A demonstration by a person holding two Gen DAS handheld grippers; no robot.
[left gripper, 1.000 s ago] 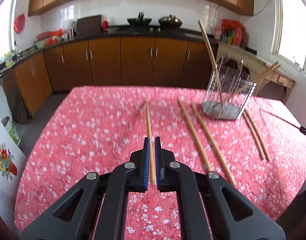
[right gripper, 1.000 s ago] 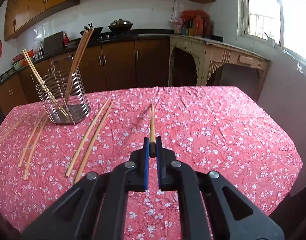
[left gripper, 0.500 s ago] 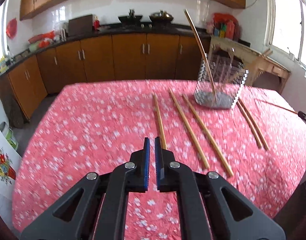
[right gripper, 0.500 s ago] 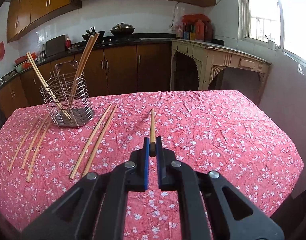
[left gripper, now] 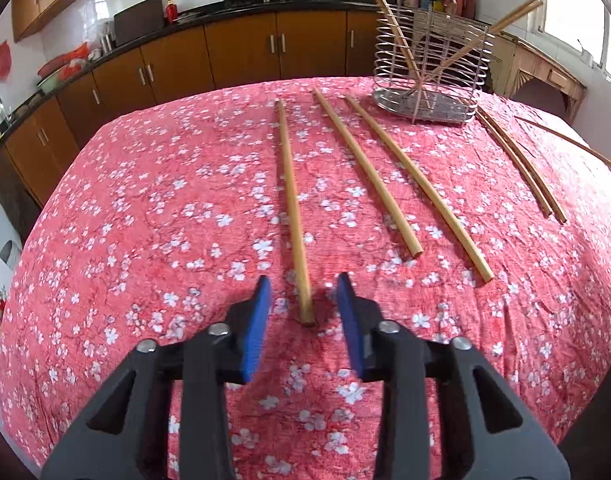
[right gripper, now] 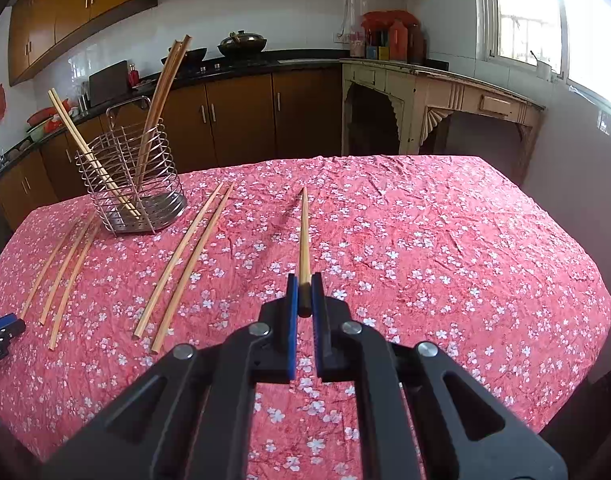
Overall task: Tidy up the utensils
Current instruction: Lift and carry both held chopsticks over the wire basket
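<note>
No legible text, labels or numbers (bottle labels too blurred).

1. Daylight pours in from the window (right gripper: 545, 20) on my right, blown out to white glare
2. The red tablecloth (left gripper: 165, 200) on the worktop is bright and evenly lit; shadows are short and soft
3. Both fisheye views bend the cupboards (left gripper: 241, 48) and darken into black corners
4. My left view is slightly smeared; my right is sharper
</note>
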